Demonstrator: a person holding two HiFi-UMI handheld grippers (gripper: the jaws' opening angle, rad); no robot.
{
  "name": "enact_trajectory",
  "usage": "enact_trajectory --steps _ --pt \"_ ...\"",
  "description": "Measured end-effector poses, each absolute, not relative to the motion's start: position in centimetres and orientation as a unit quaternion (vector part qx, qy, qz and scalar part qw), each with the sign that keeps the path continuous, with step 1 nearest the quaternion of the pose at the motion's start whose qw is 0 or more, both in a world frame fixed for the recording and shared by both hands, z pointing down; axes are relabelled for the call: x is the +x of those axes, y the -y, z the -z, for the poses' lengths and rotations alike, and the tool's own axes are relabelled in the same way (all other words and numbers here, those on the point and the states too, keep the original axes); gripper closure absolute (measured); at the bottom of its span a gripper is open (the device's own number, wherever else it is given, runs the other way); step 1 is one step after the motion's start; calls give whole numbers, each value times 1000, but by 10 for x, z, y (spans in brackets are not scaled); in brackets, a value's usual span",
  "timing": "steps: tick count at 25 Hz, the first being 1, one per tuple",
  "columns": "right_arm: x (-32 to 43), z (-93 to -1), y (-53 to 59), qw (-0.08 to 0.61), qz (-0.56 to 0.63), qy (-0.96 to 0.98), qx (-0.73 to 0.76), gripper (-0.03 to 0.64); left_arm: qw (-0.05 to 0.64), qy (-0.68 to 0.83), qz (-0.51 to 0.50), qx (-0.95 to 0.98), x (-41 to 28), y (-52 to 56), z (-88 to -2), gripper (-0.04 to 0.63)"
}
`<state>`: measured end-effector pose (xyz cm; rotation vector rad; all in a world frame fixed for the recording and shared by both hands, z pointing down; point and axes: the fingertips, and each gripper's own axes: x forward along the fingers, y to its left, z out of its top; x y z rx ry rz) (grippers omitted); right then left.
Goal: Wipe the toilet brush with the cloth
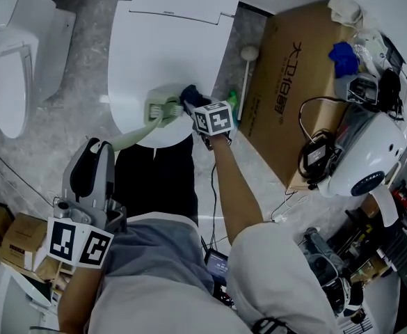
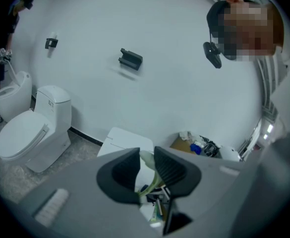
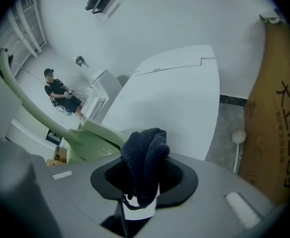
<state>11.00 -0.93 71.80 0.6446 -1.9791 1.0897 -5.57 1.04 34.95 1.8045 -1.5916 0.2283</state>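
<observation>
While the left gripper [image 2: 145, 161] is nearly closed, with only a narrow gap between its jaws, that gap is filled by the pale green handle of the toilet brush [image 1: 160, 111]. Both dark pads bear on the handle, so the grip is firm. In the head view the handle runs from this gripper, low at the left, up and to the right. The brush head lies on the closed white toilet lid [image 1: 168, 40], near its front edge.

Right gripper [image 3: 145, 177]: the jaws are drawn in on the cloth [image 3: 144, 155], a dark blue knitted fold. It stands bunched up between the pads, and a loose end hangs below them. No open space shows between pads and fabric.

Position of cloth to brush: in the head view the cloth sits just beside the brush head, at its right side, over the lid. In the right gripper view the green head lies immediately left of and behind the fabric. Actual contact between the two cannot be confirmed from either view.

Surroundings: a second toilet [image 1: 8, 61] stands well apart at the left. A cardboard box [image 1: 293, 82] stands on the floor to the right of the lid.
</observation>
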Motion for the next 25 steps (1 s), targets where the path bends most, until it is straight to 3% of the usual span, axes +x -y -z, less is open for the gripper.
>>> enact_trajectory --steps 11,25 --pt "120 -720 -16 318 -502 742 312 503 353 609 -86 705 -55 -8 -349 595" --pt "128 -722 -39 154 -609 644 437 505 337 596 -86 724 -51 -6 -347 595"
